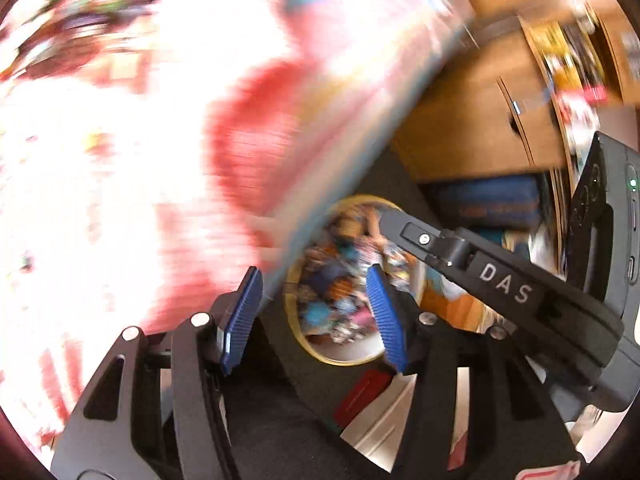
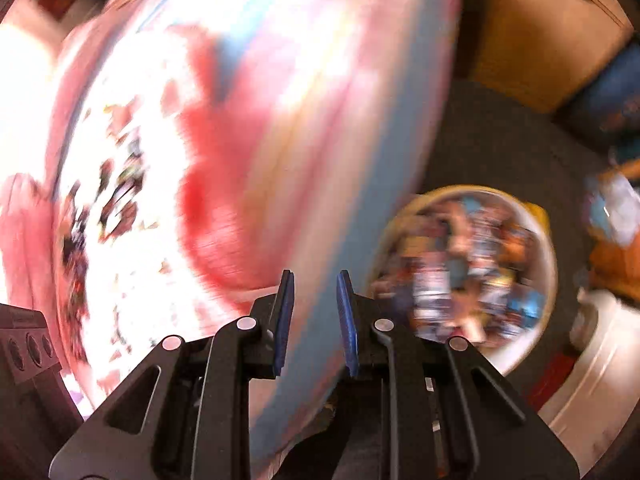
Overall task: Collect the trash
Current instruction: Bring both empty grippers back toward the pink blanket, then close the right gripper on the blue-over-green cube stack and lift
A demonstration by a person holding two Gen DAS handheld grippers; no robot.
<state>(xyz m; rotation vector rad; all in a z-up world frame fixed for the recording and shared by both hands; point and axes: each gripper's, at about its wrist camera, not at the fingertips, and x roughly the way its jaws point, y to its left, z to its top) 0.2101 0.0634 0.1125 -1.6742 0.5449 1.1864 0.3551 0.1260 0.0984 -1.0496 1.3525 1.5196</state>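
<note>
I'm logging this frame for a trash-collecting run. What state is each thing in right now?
Left gripper: open, empty.
Right gripper: partly open, nothing visibly clamped.
Round bin: on the dark floor, full of mixed wrappers.
Bed cover: pink and blue, blurred; small scraps scattered on it.
Wooden cabinet: doors closed.

I see a dark carpeted floor spreading out below the wooden cabinet, with a pink-and-white patterned cover left of that cabinet, washed out by strong light and blurred.
</note>
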